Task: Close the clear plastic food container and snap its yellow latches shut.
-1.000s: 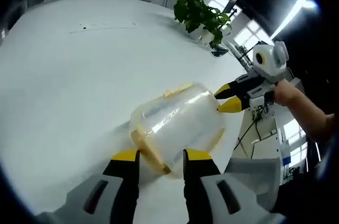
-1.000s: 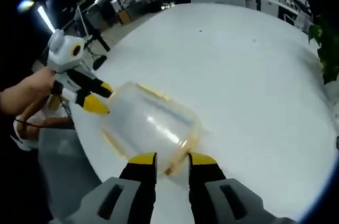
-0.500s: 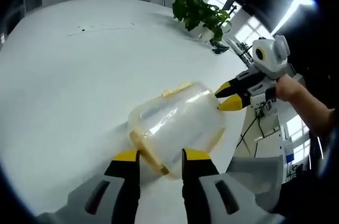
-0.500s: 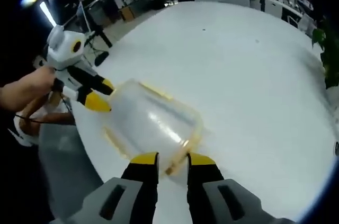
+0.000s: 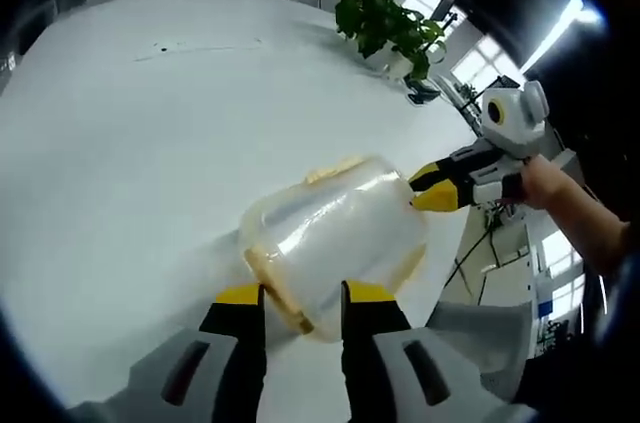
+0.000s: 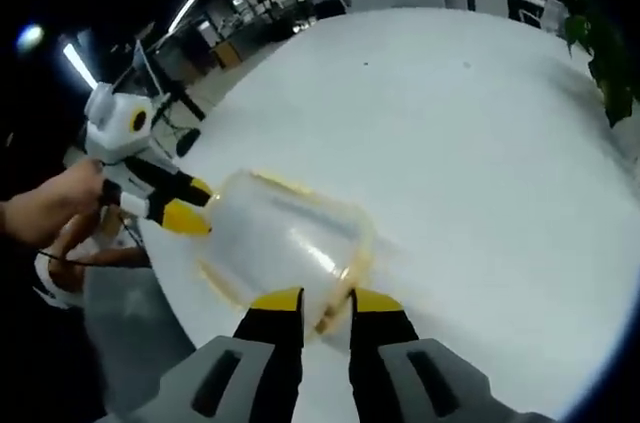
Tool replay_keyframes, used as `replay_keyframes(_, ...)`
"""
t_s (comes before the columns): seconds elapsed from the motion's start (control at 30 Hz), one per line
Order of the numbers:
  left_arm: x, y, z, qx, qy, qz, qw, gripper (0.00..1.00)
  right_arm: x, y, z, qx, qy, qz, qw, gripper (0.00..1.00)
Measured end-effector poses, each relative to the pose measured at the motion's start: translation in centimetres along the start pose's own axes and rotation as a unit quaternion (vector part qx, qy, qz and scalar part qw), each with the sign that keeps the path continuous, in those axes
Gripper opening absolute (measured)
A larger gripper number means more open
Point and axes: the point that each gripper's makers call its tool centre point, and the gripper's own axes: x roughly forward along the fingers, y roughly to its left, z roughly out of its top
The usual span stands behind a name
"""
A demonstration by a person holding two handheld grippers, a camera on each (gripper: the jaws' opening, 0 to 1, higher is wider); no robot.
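Observation:
The clear plastic container [image 5: 340,233] lies on its side on the white table [image 5: 130,143], near the edge. My left gripper [image 5: 303,298] is shut on the yellow latch [image 5: 278,285] at its near end. My right gripper [image 5: 432,189] comes in from the right, its yellow tips pinched on the far end. In the right gripper view the container [image 6: 280,238] lies the other way round. There my right gripper [image 6: 327,301] clamps a yellow latch [image 6: 358,265], and the left gripper [image 6: 185,211] holds the opposite end.
A potted plant [image 5: 385,28] stands at the table's far side and appears again as the potted plant [image 6: 600,53]. A person's hand [image 5: 545,188] holds the right gripper, another hand [image 6: 50,208] the left. The table edge runs just past the container; a grey chair [image 5: 480,328] sits below.
Both views have shifted slightly with the hands. The right gripper's jaws have drawn a little closer on the latch. The container stays where it was between the two grippers.

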Motion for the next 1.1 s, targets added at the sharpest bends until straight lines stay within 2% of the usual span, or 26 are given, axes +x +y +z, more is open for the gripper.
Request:
replay_keyframes(0.27,0.0,-0.1,0.1,-0.008,-0.006,-0.003,0.9999,0.27,0.0,0.0,0.2,0.005,0.026,-0.001,0.9996,0.15)
replay_keyframes(0.6,-0.1,0.0,0.2,-0.009,-0.009,0.003,0.9999,0.29,-0.2,0.3,0.1,-0.013,0.030,-0.008,0.9994,0.16)
replay_keyframes(0.67,-0.3,-0.1,0.3,0.005,-0.010,0.007,0.9999,0.29,-0.2,0.3,0.2,-0.014,0.031,-0.009,0.9994,0.16)
replay_keyframes(0.7,-0.3,0.2,0.6,0.033,-0.014,0.018,0.9992,0.30,-0.2,0.3,0.3,-0.021,0.031,-0.010,0.9993,0.16)
replay_keyframes(0.77,-0.5,-0.1,0.7,0.050,-0.016,0.032,0.9981,0.31,-0.1,0.2,0.5,-0.050,0.029,-0.014,0.9982,0.17)
replay_keyframes(0.8,-0.5,0.0,0.8,0.063,-0.017,0.037,0.9972,0.31,-0.2,0.4,0.4,-0.049,0.030,-0.015,0.9982,0.17)
replay_keyframes(0.97,-0.5,0.0,1.0,0.080,-0.014,0.047,0.9956,0.32,-0.1,0.4,0.7,-0.071,0.039,-0.023,0.9965,0.18)
replay_keyframes(1.1,-0.7,0.1,1.4,0.128,-0.011,0.066,0.9895,0.35,-0.2,0.5,0.8,-0.110,0.049,-0.029,0.9924,0.19)
